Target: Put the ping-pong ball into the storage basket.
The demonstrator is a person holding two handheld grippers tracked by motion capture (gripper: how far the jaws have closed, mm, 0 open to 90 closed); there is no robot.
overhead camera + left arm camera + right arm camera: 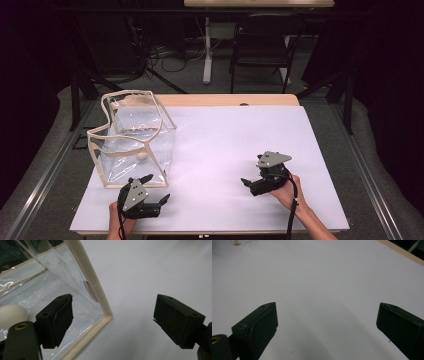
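Note:
A clear plastic bag (132, 137) with beige trim stands upright and open on the left of the white sheet (225, 145). A small off-white egg-shaped object (142, 155) lies inside it on the bottom. My left gripper (156, 188) is open just in front of the bag's near right corner, with nothing between its jaws. In the left gripper view that gripper (112, 315) frames the trimmed bag corner (103, 307), and the egg-shaped object (11, 315) shows through the plastic. My right gripper (251, 173) is open over bare sheet at the right. In its own view the right gripper (327, 325) holds nothing.
The white sheet covers a wooden table whose far edge (225, 100) shows. Beyond the table stand a black folding chair (262, 45) and a white table leg (207, 50), with cables on the floor. A bit of the bag's corner (237, 242) appears at the right gripper view's top left.

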